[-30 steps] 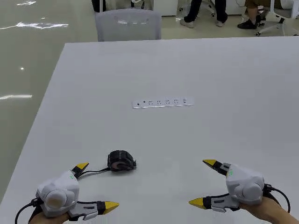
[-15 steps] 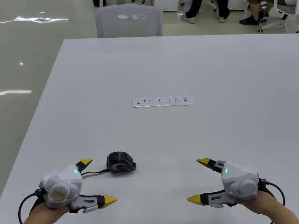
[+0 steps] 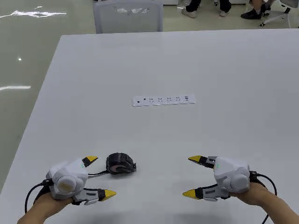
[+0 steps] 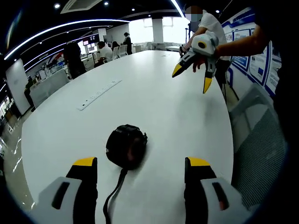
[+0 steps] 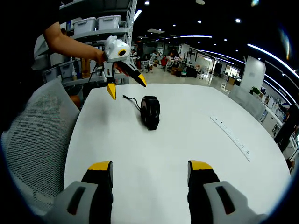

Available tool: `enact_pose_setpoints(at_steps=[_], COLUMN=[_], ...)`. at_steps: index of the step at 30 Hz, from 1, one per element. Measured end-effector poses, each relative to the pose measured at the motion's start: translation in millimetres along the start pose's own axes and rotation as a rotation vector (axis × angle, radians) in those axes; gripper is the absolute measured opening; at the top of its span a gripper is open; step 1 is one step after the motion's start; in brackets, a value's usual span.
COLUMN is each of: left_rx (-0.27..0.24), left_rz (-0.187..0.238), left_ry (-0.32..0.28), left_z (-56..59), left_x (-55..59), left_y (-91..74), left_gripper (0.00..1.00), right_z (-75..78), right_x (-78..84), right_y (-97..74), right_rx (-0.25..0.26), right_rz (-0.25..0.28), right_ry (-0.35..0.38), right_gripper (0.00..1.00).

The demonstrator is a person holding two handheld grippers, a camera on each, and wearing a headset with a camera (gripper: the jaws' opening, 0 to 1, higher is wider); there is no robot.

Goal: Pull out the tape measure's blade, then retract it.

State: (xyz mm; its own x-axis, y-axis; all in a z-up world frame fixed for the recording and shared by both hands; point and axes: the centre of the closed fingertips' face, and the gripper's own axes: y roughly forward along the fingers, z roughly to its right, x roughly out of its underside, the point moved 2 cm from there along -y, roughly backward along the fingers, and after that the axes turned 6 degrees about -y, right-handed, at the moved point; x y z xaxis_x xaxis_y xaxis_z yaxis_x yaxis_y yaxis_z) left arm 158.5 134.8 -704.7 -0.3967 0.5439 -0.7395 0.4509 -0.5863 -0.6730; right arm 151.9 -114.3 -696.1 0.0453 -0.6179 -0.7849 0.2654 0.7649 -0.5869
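A black tape measure lies on the white table with its black wrist strap trailing toward my left gripper. That gripper is open, its yellow tips a short way left of the case. In the left gripper view the tape measure sits just ahead of the open jaws. My right gripper stands open at the table's near right, well apart from the case. The right gripper view has the tape measure farther off, with the left gripper beyond it. No blade shows outside the case.
A flush white power strip lies in the middle of the table. A grey mesh chair stands at the far edge. People sit beyond the far right corner. The table's left edge runs close to the left gripper.
Both grippers have edged forward and inward, the left one closer to the tape measure. The head camera has tilted a little. The tape measure has stayed where it was.
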Motion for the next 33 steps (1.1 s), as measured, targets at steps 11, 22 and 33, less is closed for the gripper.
enact_pose_setpoints(at_steps=[11, 22, 33], left_rx=[0.039, 0.089, 0.131], left_rz=[-0.063, -0.125, -0.177], left_ry=[0.069, 0.128, 0.17], left_z=[-20.9, -33.5, -38.1], left_x=[6.2, 6.0, 4.7], left_y=[22.9, 46.8, 60.4], left_gripper=[0.66, 0.58, 0.52], right_z=[10.7, 22.5, 30.3], right_x=[2.8, -0.7, -4.8], right_y=[22.0, 45.7, 69.7], right_rx=[-0.039, -0.065, -0.1], right_rz=[-0.006, -0.005, -0.005], right_ry=[-0.038, -0.05, -0.071], right_gripper=[0.61, 0.55, 0.52])
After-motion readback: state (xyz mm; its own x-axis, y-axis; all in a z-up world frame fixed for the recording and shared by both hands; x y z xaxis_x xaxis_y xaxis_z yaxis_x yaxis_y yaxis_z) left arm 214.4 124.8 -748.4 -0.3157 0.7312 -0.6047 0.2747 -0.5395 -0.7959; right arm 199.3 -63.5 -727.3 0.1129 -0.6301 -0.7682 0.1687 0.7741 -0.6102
